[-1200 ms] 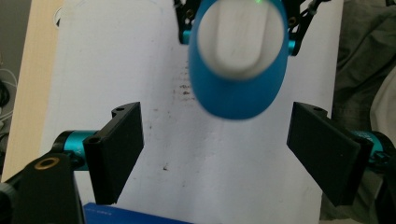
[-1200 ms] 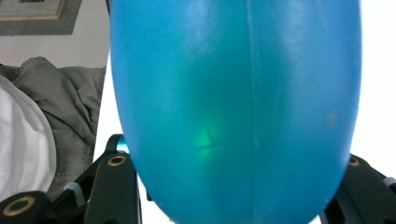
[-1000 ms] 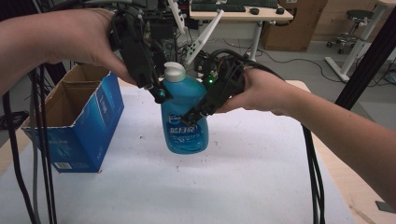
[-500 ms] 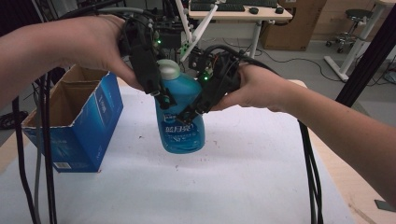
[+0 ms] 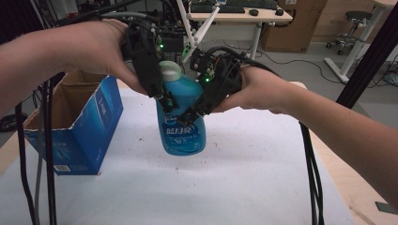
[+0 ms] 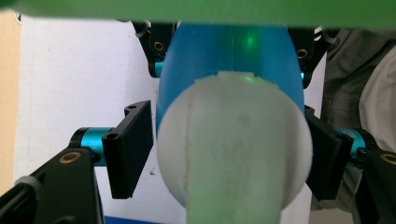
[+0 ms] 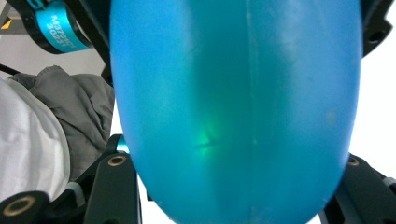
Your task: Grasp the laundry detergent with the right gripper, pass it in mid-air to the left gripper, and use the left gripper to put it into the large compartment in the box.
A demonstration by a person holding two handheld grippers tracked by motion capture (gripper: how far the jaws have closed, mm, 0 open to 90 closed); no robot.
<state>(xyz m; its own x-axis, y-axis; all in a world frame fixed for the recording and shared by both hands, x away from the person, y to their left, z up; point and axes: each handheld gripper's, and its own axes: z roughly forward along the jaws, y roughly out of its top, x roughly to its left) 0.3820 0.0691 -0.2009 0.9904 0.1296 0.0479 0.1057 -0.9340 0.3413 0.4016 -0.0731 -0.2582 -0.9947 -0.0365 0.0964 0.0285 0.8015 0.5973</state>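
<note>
Bottle (image 5: 182,123) upright, cap up; right gripper (image 5: 192,111) pinching body, left gripper (image 5: 165,101) closing round neck.

in the right gripper view we see the translucent blue plastic bottle (image 7: 236,112) cut off top and bottom, hiding where the jaws meet it. in the left gripper view its round white cap (image 6: 233,149) is blurred and hides the neck.

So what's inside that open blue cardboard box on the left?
The open blue cardboard box shows bare brown inner walls from the high view. Its bottom is hidden by its own front wall and a forearm, so its contents cannot be told.
</note>
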